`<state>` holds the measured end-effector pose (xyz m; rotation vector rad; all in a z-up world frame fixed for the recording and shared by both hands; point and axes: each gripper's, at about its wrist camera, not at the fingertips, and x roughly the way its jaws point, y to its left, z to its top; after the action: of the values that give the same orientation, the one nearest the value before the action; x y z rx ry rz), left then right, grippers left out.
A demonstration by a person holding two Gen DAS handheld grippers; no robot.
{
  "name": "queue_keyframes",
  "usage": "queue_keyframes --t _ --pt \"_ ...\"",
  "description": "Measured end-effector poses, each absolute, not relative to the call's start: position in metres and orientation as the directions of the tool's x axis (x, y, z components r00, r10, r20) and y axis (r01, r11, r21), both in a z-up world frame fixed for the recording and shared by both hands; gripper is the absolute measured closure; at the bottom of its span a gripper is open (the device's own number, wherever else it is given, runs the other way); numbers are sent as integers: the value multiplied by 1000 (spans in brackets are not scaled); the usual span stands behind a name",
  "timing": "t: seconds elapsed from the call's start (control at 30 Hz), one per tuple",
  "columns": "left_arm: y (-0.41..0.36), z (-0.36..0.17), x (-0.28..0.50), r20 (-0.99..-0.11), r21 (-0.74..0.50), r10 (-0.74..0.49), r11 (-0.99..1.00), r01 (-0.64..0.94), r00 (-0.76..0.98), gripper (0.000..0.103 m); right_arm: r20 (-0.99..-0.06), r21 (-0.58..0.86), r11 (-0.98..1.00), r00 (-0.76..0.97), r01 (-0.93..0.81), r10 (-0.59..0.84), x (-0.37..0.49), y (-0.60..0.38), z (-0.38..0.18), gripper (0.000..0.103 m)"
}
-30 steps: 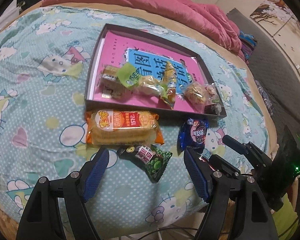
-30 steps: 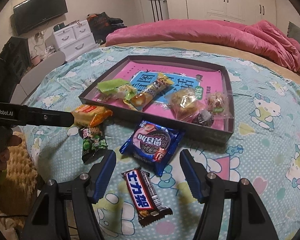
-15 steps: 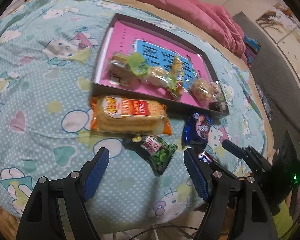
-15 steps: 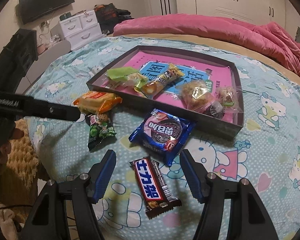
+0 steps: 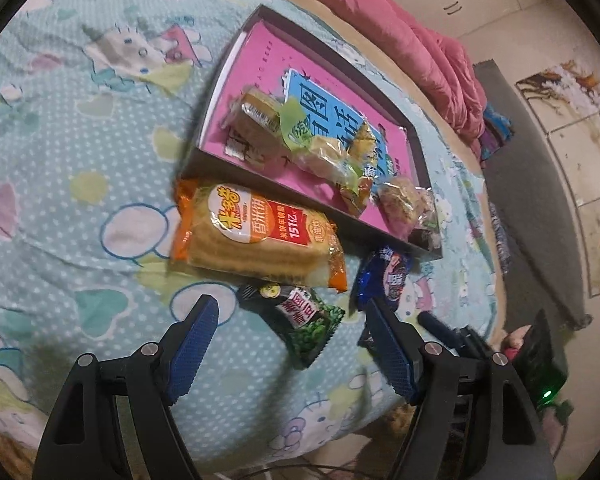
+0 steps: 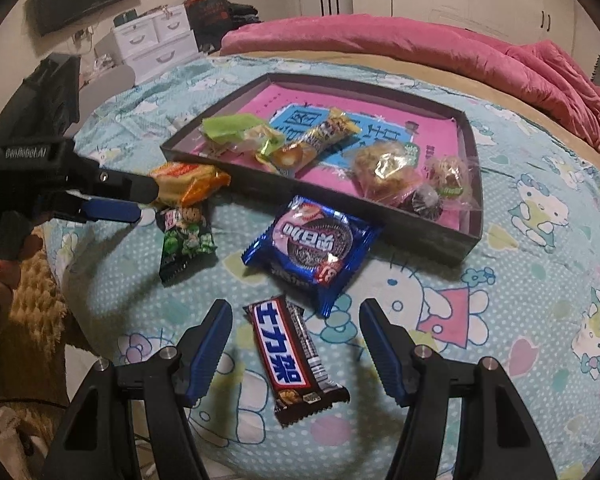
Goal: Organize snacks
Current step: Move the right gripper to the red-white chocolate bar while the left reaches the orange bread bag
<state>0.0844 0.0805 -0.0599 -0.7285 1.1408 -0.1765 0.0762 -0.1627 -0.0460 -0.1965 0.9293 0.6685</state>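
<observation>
1. The left gripper (image 5: 290,344) has black angular arms and blue ribbed finger pads (image 5: 192,346), each arm pinned with silver round screws.
2. The right gripper (image 6: 296,340) is built the same: black frame, blue ridged pads (image 6: 210,350), silver screws.
3. Seen from the right wrist view, the left unit's black body carries white "GenRobot.AI" lettering.
4. A green indicator light glows on the right unit's body in the left wrist view.

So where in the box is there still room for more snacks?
The dark tray has bare pink floor along its far wall, behind the snacks. Its near side is crowded, from the green-wrapped cake to the clear-bagged pastry and the right corner.
</observation>
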Motion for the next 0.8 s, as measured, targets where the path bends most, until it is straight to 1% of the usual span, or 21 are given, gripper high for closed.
queue_keyframes --t 0.1,0.23,0.37,0.5,0.53,0.6,0.63,0.7,0.8 --pt "87 -65 89 -743 -640 -497 723 -259 448 26 -806 102 776 405 -622 431 74 -159 -50 37" --pt "96 -66 94 -732 -651 -491 707 -275 472 26 -822 97 773 387 -627 417 73 -157 -55 37" --pt "99 -71 99 -719 -673 -507 678 -295 476 30 -836 105 776 368 -621 408 75 -158 -61 37" --pt "105 -76 103 -698 -702 -527 640 -313 485 31 -850 96 771 351 -630 393 74 -156 -67 37" --pt "105 -77 105 -692 -708 -531 632 -315 489 32 -850 91 767 351 -636 392 73 -155 -67 38" --pt "106 -79 106 -689 -712 -532 625 -320 492 38 -852 87 754 344 -651 396 71 -152 -68 46" --pt "106 -80 107 -686 -715 -533 620 -324 495 41 -854 81 750 342 -657 392 70 -151 -69 49" --pt "108 -81 109 -672 -729 -538 600 -329 509 51 -857 64 746 347 -663 382 69 -148 -70 51" --pt "106 -82 114 -664 -739 -544 585 -336 513 51 -855 57 749 355 -660 377 69 -148 -70 57"
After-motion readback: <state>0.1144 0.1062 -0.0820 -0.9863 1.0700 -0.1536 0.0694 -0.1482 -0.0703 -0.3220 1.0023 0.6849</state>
